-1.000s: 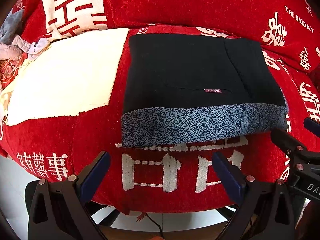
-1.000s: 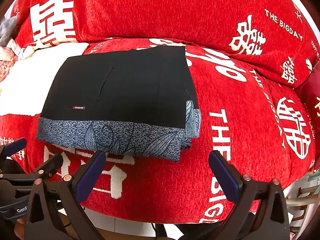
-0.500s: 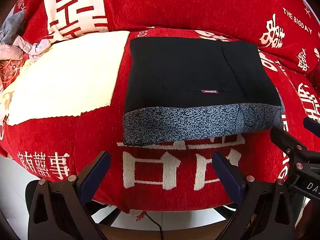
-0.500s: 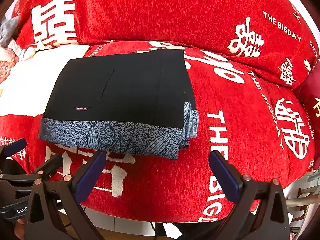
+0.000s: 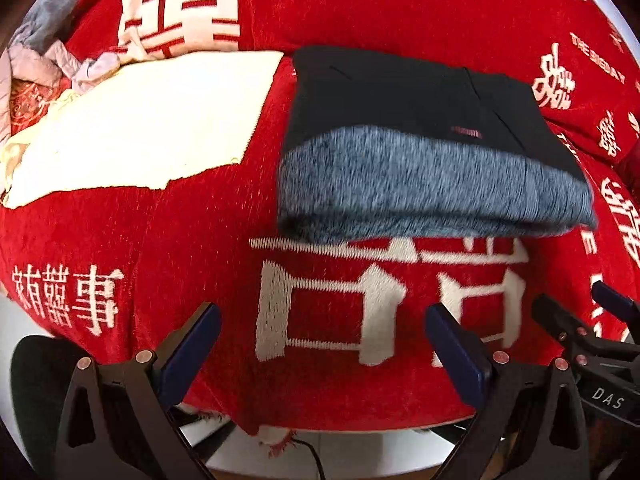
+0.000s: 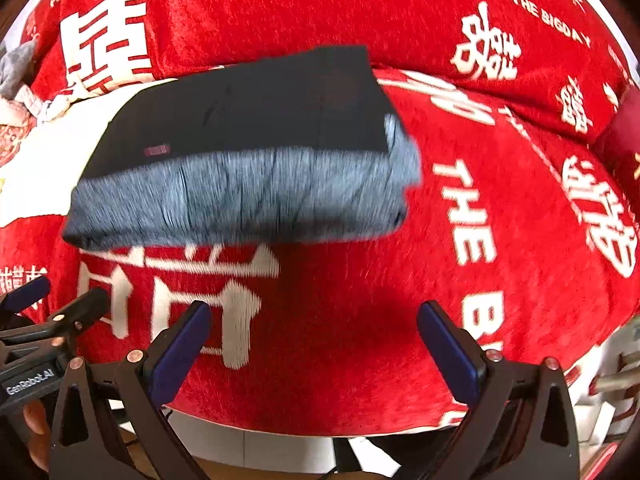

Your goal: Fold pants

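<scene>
The pants (image 5: 404, 120) lie folded into a flat black rectangle on the red sofa seat, with a blue-grey patterned band (image 5: 432, 188) along the near edge. They also show in the right wrist view (image 6: 256, 120). My left gripper (image 5: 322, 332) is open and empty, in front of the pants' near edge, over the seat's front. My right gripper (image 6: 314, 330) is open and empty, in front of the pants' right half. Each gripper shows at the edge of the other's view.
The sofa cover (image 5: 192, 264) is red with white characters; its backrest (image 6: 320, 8) rises behind the pants. A cream cloth (image 5: 152, 120) lies left of the pants. Crumpled clothes (image 5: 40, 56) sit at the far left. Floor shows below the seat edge.
Both grippers have moved forward and lower toward the pants, which now look larger and blurred. The pants lie as before; both grippers stay open.
</scene>
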Demonstrator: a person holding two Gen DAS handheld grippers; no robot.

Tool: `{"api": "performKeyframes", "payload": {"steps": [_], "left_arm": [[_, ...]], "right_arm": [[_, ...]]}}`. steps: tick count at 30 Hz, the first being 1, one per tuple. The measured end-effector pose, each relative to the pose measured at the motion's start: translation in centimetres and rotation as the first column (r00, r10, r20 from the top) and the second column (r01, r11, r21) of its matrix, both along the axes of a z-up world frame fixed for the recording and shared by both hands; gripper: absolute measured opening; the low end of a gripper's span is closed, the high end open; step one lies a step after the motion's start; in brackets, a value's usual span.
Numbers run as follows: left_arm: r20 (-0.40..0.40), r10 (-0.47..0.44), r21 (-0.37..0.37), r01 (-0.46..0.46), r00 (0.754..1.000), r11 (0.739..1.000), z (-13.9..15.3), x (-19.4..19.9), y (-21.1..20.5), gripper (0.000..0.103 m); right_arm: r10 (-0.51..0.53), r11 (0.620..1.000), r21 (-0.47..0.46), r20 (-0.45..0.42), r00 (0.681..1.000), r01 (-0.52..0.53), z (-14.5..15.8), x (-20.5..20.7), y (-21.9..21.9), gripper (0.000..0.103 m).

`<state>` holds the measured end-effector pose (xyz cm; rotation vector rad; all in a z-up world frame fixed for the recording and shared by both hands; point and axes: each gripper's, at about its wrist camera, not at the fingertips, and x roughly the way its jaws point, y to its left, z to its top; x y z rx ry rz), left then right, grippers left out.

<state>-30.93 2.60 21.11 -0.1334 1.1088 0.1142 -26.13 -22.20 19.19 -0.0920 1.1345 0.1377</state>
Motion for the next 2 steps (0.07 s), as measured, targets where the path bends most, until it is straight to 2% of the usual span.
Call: {"api": "performKeyframes", "payload": {"steps": [2], "left_arm": [[0.018,-0.036,0.031,0.035,0.999,0.999,-1.03,-0.65,-0.31,0.102]], "right_arm": [[-0.005,1.0,0.024,0.01,1.0,0.005,-1.58,-1.12,0.3,0.102]]}}
